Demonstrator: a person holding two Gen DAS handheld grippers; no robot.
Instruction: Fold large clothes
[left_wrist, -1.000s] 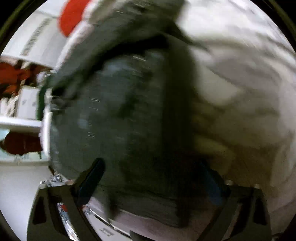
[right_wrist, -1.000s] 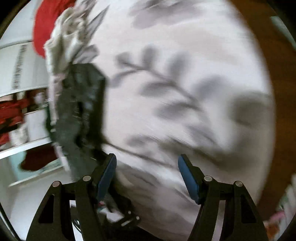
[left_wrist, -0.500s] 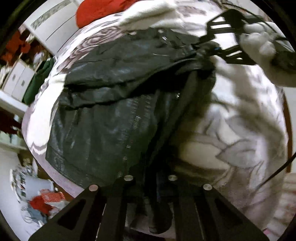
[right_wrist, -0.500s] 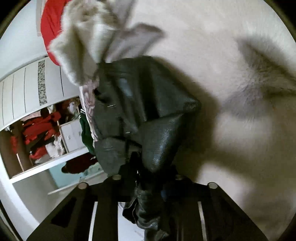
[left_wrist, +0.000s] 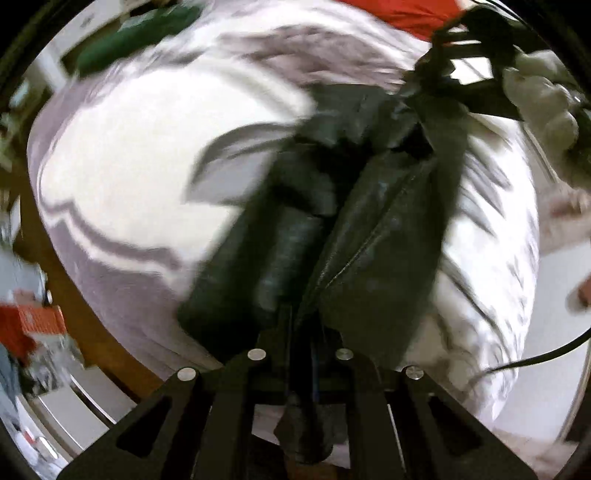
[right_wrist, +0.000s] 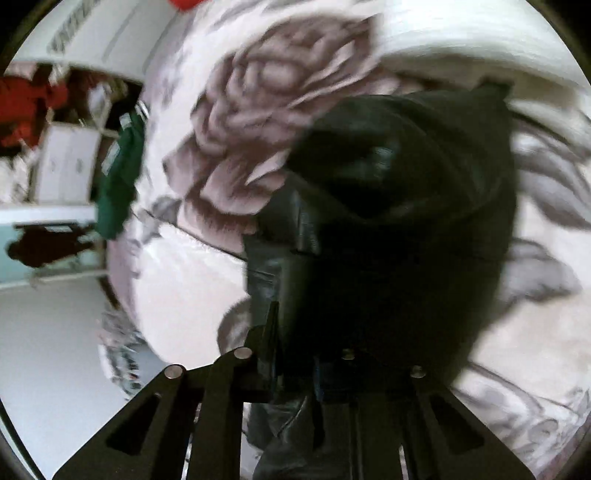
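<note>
A bed (left_wrist: 122, 155) under a rose-print cover carries the black leather jacket (left_wrist: 373, 236), its length strung between the left gripper (left_wrist: 301, 354) and the right gripper (right_wrist: 314, 369), both jaws pinched shut on its edges, right's having just been closing

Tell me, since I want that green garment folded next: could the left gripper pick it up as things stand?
Probably not: the left gripper is shut on the black jacket, which the right gripper also holds. The green garment lies off across the bedspread.
</note>
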